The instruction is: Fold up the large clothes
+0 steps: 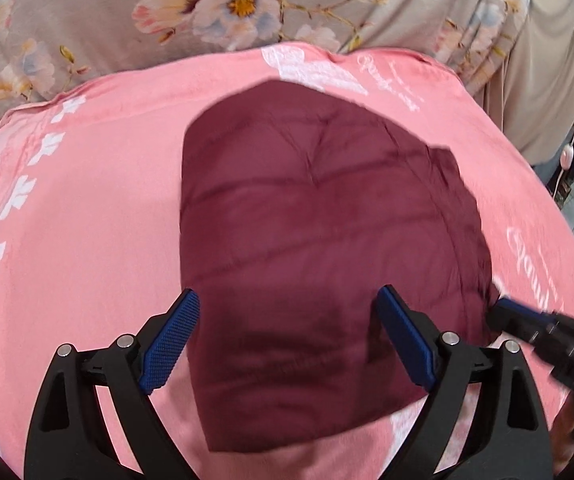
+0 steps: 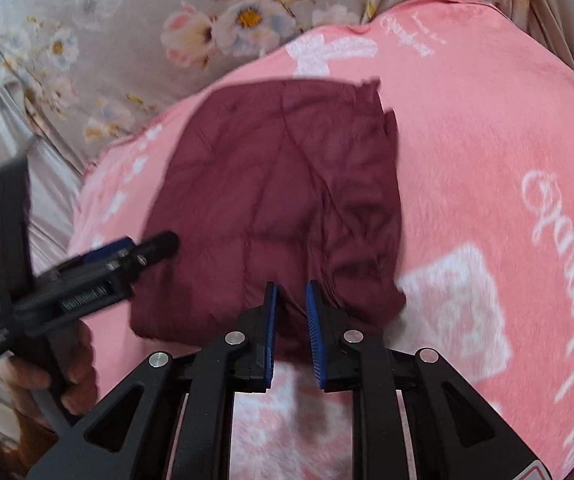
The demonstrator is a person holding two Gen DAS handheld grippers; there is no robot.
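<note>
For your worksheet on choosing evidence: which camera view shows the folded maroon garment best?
The left wrist view: the maroon garment fills the centre, outline nearly complete. The right wrist view shows it more blurred, its near edge behind the right gripper.

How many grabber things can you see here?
2. The left hand-held gripper hangs with its jaws wide over the near part of the folded maroon garment. The right hand-held gripper is at the garment's near right edge, jaws narrowly apart, holding nothing.

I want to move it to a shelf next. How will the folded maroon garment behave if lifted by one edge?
The maroon garment looks thin and creased, so probably floppy: layers would likely sag open. It seems light. The plush pink blanket beneath may grip it when pushed.
</note>
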